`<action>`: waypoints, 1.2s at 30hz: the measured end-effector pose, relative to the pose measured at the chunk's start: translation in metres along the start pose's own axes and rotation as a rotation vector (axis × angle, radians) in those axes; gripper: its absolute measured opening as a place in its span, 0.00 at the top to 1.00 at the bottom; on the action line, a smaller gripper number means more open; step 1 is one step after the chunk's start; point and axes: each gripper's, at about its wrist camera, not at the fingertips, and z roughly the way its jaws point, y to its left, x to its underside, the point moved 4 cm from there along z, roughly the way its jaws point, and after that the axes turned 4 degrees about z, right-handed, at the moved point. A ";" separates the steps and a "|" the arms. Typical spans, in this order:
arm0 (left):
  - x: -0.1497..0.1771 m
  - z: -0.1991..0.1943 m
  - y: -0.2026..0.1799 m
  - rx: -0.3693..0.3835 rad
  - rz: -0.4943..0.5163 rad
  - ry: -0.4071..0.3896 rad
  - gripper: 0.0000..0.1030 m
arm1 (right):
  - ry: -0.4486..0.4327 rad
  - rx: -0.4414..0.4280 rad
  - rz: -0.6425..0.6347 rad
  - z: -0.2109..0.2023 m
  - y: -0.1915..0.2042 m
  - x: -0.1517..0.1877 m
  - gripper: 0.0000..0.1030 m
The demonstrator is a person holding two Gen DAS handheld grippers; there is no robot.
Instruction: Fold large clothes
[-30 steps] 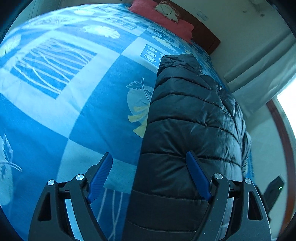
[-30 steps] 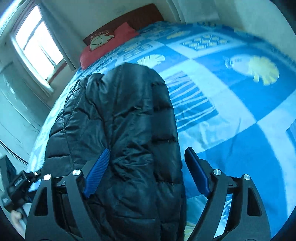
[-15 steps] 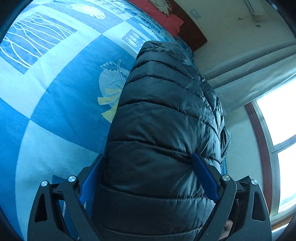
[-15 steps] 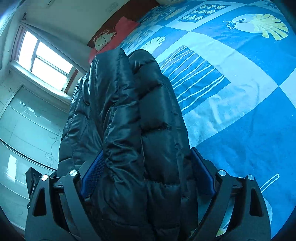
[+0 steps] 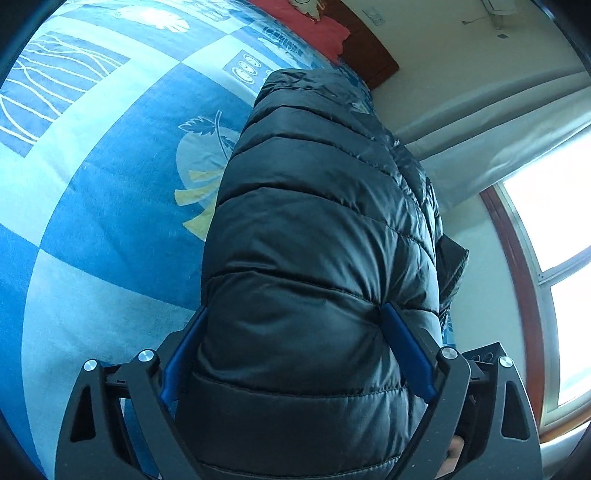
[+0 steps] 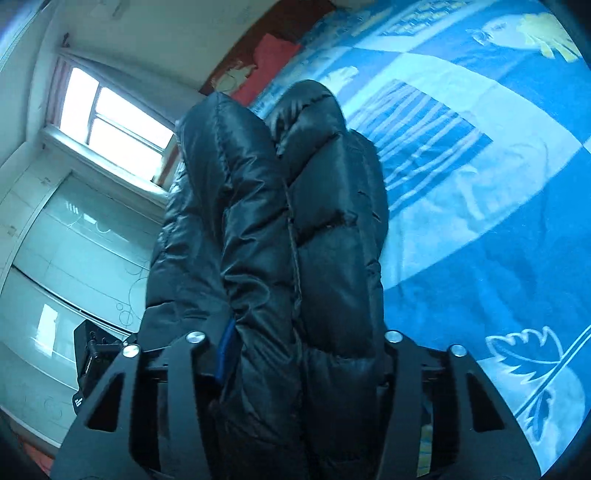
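1. Left wrist view: we log the left tongs (image 5: 291, 354) set astride the near end of a black quilted down jacket (image 5: 317, 236). Both blue pads (image 5: 406, 354) press into the padding, so we judge these tongs clamped on the jacket, spread wide only because the bulk fills them.
2. Right wrist view: the right tongs (image 6: 306, 354) are narrowed around a thick doubled bundle of the same jacket (image 6: 325, 236). One blue pad (image 6: 226, 347) shows at the left; the other is buried in fabric. We judge them gripping the jacket.
3. Location of the jacket: it lies lengthwise along one side of the bed (image 5: 110, 192), on a blue patterned cover, stretching away towards a red pillow (image 5: 317, 22) at the headboard. Its near end sits in both tongs.
4. Reason for the hold: puffy filling springs back, so we take the deep two-sided grip as meant to keep the stacked layers together for a lengthwise fold.
5. Layers: in the right wrist view two rounded lobes sit side by side with a seam between, which suggests sides already brought inward.
6. Surroundings: a window (image 6: 110, 110) and curtain stand beyond the bed's edge, clear of the work.
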 end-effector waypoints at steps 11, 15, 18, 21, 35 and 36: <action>-0.047 -0.056 0.023 -0.020 0.023 -0.123 0.15 | 0.046 -0.159 -0.072 0.066 0.073 -0.006 0.61; -0.068 -0.070 0.051 -0.080 0.007 -0.160 0.15 | 0.096 -0.184 -0.067 0.109 0.090 -0.002 0.61; -0.073 -0.065 0.074 -0.104 -0.028 -0.142 0.16 | 0.108 -0.170 -0.052 0.126 0.088 0.000 0.61; -0.068 -0.056 0.086 -0.126 -0.022 -0.136 0.15 | 0.113 -0.162 -0.040 0.131 0.082 -0.005 0.60; -0.070 -0.058 0.089 -0.140 -0.002 -0.128 0.15 | 0.121 -0.110 -0.002 0.133 0.075 -0.010 0.40; -0.070 -0.059 0.089 -0.143 0.002 -0.125 0.15 | 0.118 -0.102 -0.003 0.131 0.074 -0.009 0.38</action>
